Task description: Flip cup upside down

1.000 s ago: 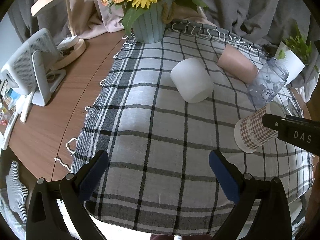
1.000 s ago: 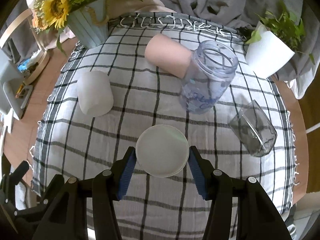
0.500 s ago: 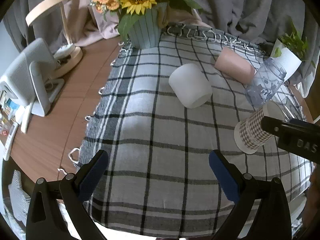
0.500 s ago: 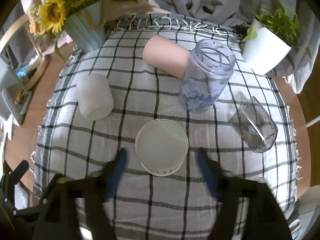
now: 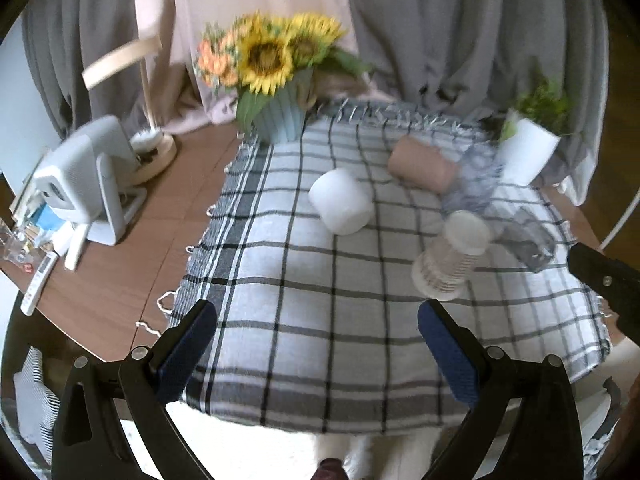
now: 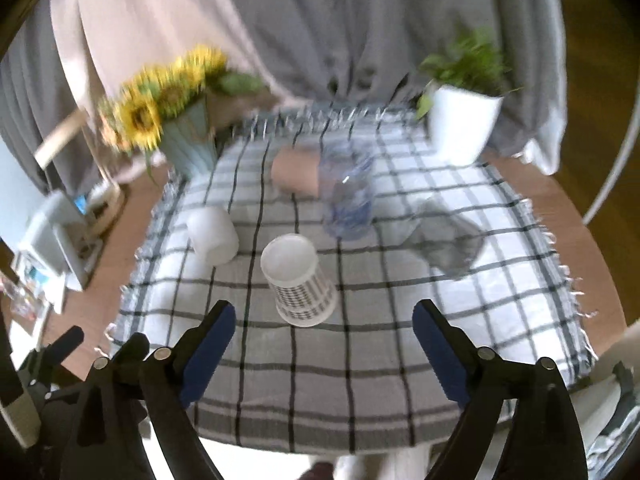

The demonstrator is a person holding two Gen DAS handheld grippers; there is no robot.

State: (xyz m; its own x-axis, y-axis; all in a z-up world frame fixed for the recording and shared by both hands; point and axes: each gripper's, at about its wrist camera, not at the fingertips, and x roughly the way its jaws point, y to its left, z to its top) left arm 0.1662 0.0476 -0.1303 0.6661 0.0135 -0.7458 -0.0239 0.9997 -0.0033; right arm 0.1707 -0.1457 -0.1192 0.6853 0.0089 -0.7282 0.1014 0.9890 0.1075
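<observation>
Left wrist view: left gripper spread wide and empty over the near edge of the plaid cloth; the checked cup stands mouth-down on the cloth, ahead and right of the jaws, apart from both, with the right gripper's black tip further right. Right wrist view: right gripper also wide and empty; the cup stands inverted just ahead, between the finger lines, untouched, with a white cup to its left.
</observation>
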